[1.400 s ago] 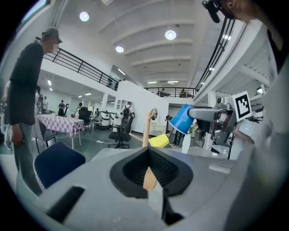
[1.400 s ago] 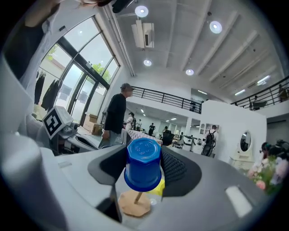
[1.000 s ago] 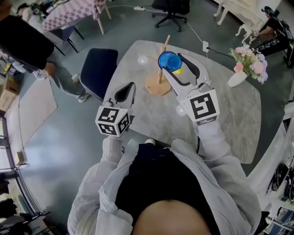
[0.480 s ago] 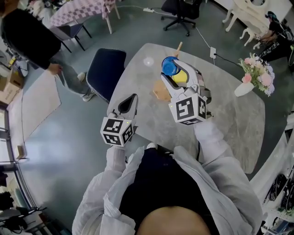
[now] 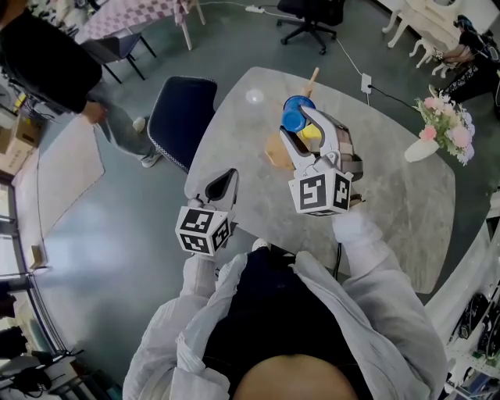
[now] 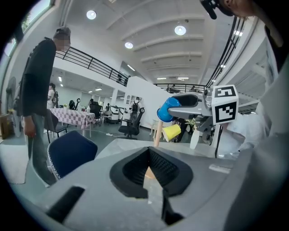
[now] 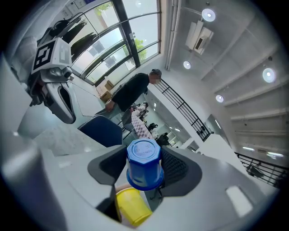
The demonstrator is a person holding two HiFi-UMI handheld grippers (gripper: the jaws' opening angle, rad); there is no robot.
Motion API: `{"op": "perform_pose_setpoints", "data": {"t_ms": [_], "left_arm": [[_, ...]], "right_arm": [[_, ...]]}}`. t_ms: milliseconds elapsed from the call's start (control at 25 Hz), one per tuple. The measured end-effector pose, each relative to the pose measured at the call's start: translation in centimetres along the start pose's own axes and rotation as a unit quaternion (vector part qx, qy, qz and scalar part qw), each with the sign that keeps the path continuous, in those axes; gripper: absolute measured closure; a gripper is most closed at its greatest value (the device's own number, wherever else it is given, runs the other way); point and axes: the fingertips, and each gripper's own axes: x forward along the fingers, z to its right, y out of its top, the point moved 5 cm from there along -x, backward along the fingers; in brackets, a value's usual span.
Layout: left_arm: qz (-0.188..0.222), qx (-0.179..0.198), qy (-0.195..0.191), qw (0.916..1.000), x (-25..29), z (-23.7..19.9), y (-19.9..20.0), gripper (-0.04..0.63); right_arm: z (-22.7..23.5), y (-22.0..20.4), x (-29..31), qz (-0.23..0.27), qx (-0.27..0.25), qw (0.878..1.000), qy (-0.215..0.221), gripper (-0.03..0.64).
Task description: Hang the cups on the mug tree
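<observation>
My right gripper is shut on a blue cup, which lies on its side between the jaws with its base facing the right gripper view's camera. The cup hangs beside the wooden mug tree, close to its pole. A yellow cup sits tilted against that pole, just under the blue one. My left gripper is shut with nothing in it, low over the table's near-left edge and well short of the tree.
The round grey marble table carries a white vase of pink flowers at the far right. A dark blue chair stands at the table's left. A person in black stands beyond it. An office chair is behind the table.
My right gripper has rolled and sunk, so the blue cup's mouth no longer faces up and it now lies sideways by the pole. The left gripper has dropped toward the table edge.
</observation>
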Motion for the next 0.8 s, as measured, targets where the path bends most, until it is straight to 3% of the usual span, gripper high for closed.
{"op": "perform_pose_setpoints", "data": {"t_ms": [320,480,560,680,800], "left_arm": [[-0.001,0.01,-0.04,0.9992,0.8,0.0,-0.3,0.593],[-0.001,0.012,-0.066,0.9977,1.3,0.4,-0.7,0.594],[-0.001,0.014,-0.083,0.9964,1.7,1.1,-0.8,0.593],[0.004,0.012,-0.1,0.9949,2.5,2.3,-0.7,0.594],[0.011,0.012,-0.115,0.9933,3.1,3.8,-0.3,0.594]], "right_arm": [[-0.6,-0.2,-0.9,-0.004,0.04,0.999,-0.01,0.273],[-0.9,-0.2,-3.0,0.001,0.096,0.995,-0.011,0.252],[-0.8,-0.7,-4.8,0.002,0.147,0.989,-0.007,0.239],[-0.3,-2.2,-7.4,0.015,0.269,0.963,0.007,0.238],[0.9,-4.0,-10.5,0.04,0.404,0.914,0.008,0.238]]}}
